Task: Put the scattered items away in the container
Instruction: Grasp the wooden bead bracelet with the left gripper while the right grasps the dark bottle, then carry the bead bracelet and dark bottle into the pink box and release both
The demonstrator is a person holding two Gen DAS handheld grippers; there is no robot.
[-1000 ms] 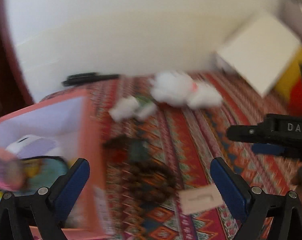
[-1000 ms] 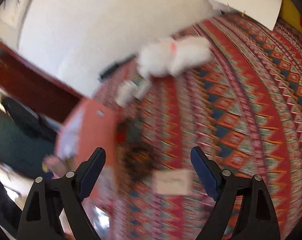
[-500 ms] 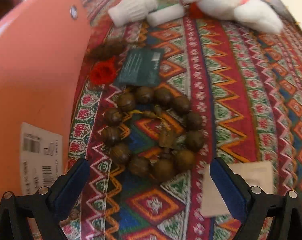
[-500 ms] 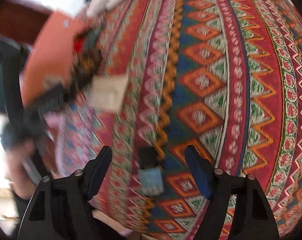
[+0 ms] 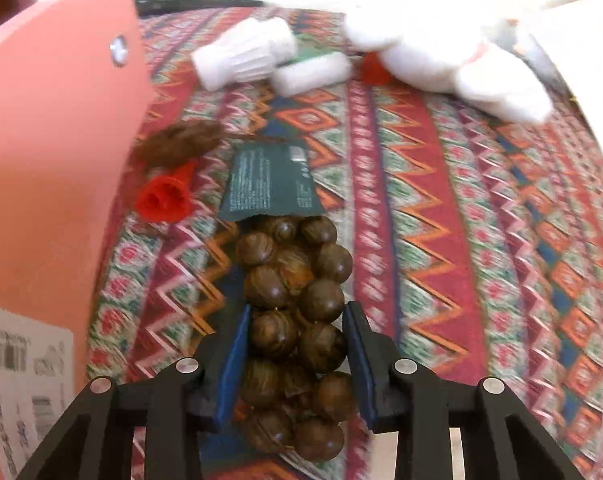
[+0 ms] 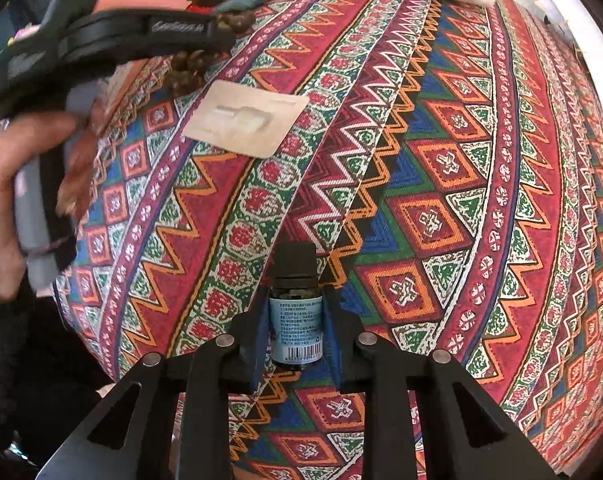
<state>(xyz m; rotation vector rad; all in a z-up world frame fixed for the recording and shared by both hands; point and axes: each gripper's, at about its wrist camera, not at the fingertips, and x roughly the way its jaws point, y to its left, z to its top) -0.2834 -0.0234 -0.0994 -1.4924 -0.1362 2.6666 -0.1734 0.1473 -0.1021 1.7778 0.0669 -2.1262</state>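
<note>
While my L gripper clamps the wooden bead string beside the orange box, my R gripper grips a small dark bottle on the patterned cloth.

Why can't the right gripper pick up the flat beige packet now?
Probably it can't yet: the right gripper is already shut on a small bottle, so its fingers are full. The packet itself lies flat and uncovered on the cloth, farther ahead.

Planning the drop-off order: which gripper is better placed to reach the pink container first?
Left. The left gripper, shut on the wooden bead bracelet, is right beside the pink container; the right gripper holds its small bottle farther away.
</note>
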